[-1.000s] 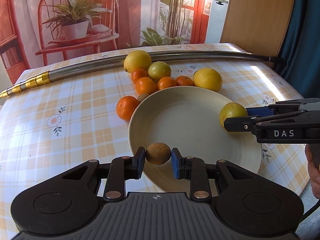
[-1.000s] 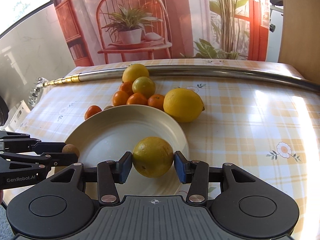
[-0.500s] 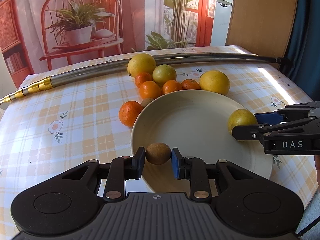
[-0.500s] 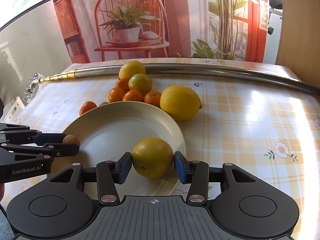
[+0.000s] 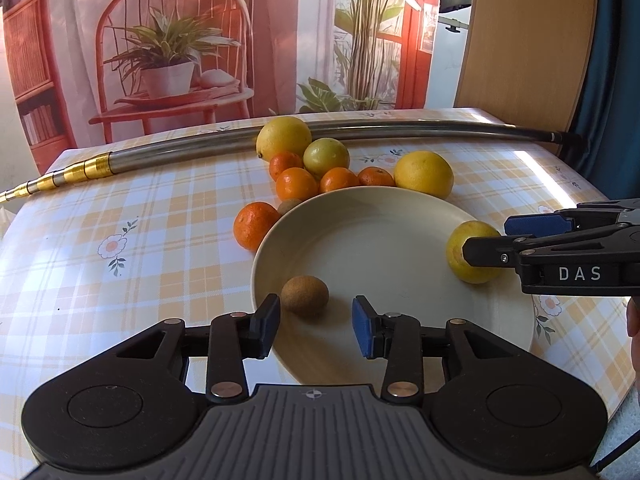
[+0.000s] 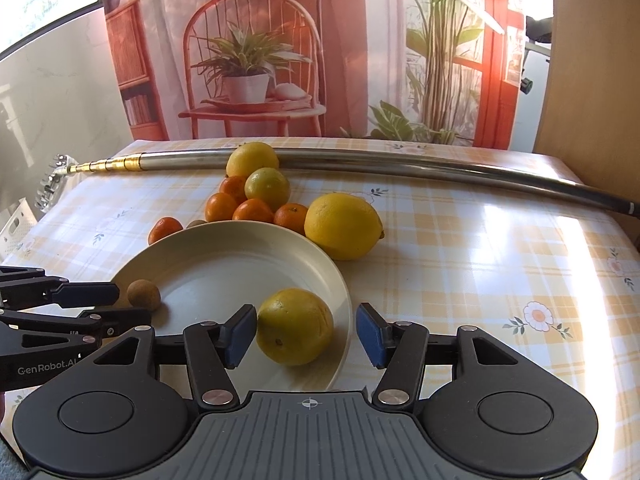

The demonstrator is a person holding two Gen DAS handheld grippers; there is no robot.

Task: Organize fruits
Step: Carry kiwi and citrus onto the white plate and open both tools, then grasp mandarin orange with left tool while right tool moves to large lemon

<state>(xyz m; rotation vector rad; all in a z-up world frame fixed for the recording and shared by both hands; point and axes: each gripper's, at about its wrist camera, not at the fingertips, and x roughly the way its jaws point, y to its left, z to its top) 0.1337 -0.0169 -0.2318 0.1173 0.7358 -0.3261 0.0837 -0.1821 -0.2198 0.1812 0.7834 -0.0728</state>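
- Two fruits now lie loose on the plate [image 5: 400, 216], where half a second ago each was pinched in a pair of tongs; both releases have happened together.
- Plate: cream, shallow, near edge of the checked table [image 5: 120, 208]. It takes up the middle of both views.
- Yellow fruit [image 6: 295, 326]: the larger of the two, resting on the plate's near-right rim. Right tongs [image 6: 306, 334] stand spread around it, left pad just beside the skin, right pad clear of it. Nothing gripped.
- Brown fruit [image 5: 305, 294]: small, round, sitting on the plate's near-left part. Left tongs [image 5: 316, 328] are spread too; the fruit lies just beyond the left pad, touching neither as far as I can tell.
- Meaning for the task: first two pieces delivered, judged from how they lie. The pile [image 5: 320, 168] of oranges, lemons and a green-yellow fruit waits on the cloth at the plate's far rim, with one orange [image 5: 253, 224] and a second small brown fruit [image 5: 289, 207] at its left.
- Pose: both tongs low and level over the near rim, pointing away from the person; each shows side-on at the edge of the other's view. A bit of hand [image 5: 633, 316] shows at far right.
- Metal pole [image 5: 400, 130] lies across the far side, untouched.
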